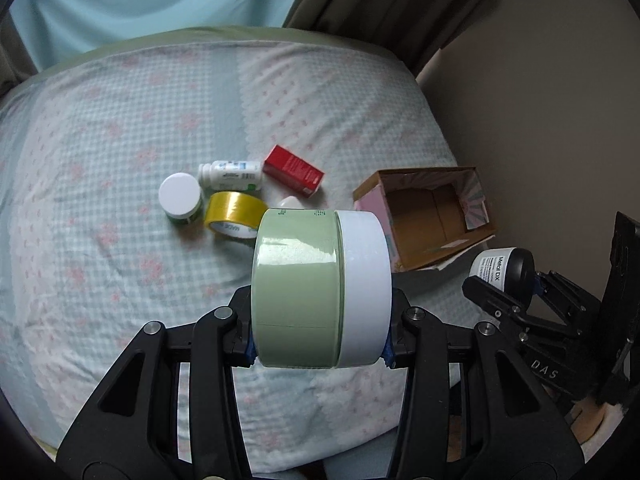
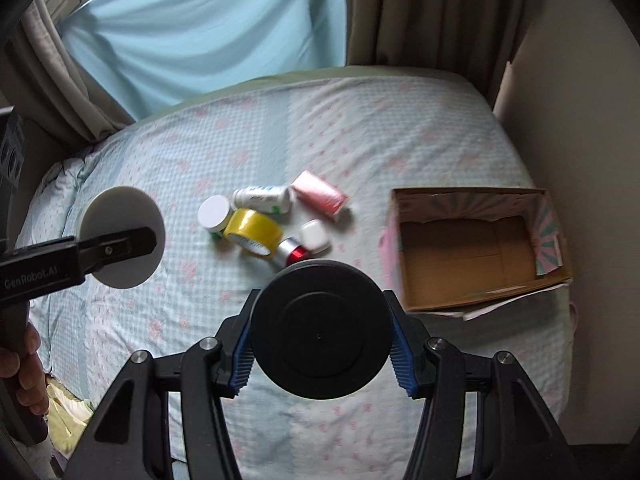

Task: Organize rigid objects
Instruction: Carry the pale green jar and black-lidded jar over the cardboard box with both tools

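Bed [image 1: 120, 128] is covered by a pale blue checked sheet with pink flowers; all loose items are laid on it.

Cardboard box [image 2: 472, 248] is set open-topped near the bed's right edge, well apart from the item cluster. Nothing can be seen inside.

Green jar [image 1: 298, 288], white lid to the right, is clamped on its side in the left tool [image 1: 320, 344], held above the bed. In the right wrist view only its round end [image 2: 122, 236] is seen, pinched by the tool's finger.

Black-lidded jar [image 2: 320, 328] is gripped in the right tool [image 2: 322, 356], blue pads pressed on both sides of the lid. Its white label is seen in the left wrist view [image 1: 502, 270].

Cluster at mid-bed:
- yellow tape roll [image 1: 234, 214], tilted, touching the white-lidded jar [image 1: 180, 198]
- white bottle [image 1: 232, 176], laid on its side just behind the tape
- red carton [image 1: 294, 170], lying flat beside the bottle; washed out to pink in the right wrist view
- red and silver can [image 2: 294, 254], on its side, partly hidden behind the black lid
- small white case [image 2: 314, 234], touching the can
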